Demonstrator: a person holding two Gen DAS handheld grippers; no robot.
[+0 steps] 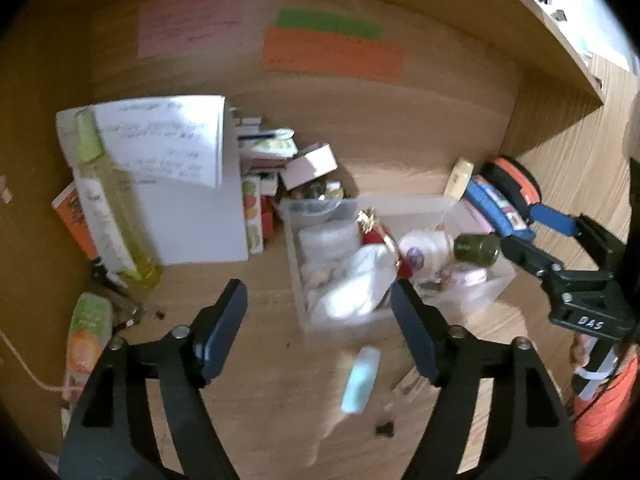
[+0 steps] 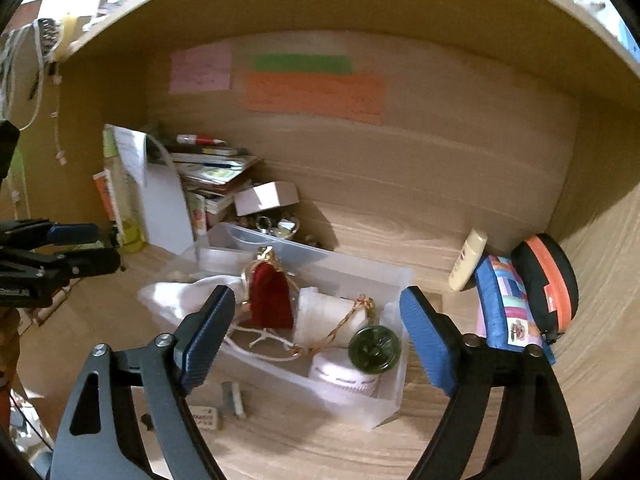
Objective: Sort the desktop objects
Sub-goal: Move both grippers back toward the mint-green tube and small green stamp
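Your left gripper (image 1: 320, 320) is released, jaws spread wide and empty, hanging over bare wooden desk (image 1: 256, 400) just near-left of the clear plastic bin (image 1: 472, 300). Your right gripper (image 2: 316, 336) is also released and empty, jaws wide, hovering over the same bin (image 2: 394, 396) from the near side; in the left view it sits at the bin's right end. Inside the bin: a red pouch (image 2: 270, 300) with a gold chain (image 2: 344, 328), a white jar (image 2: 340, 376) lying near the front wall, a dark green bottle cap (image 2: 374, 349) just beside it, and white cloth or plastic (image 2: 176, 296) at the left end. A light blue tube (image 1: 360, 380) lies loose on the desk, just near of the bin, between your left fingers in view. A small eraser-like block (image 2: 206, 418) and a small grey item (image 2: 234, 398) lie near the bin's front-left corner. Far right, a cream tube (image 2: 468, 260) leans on the back wall beside a blue patchwork pouch (image 2: 504, 304) and an orange-black zip case (image 2: 548, 280). Far left, a yellow-green spray bottle (image 1: 108, 200) stands by a white folder (image 1: 192, 220) and stacked books (image 2: 212, 168). Frames are motion-blurred; labels are unreadable.
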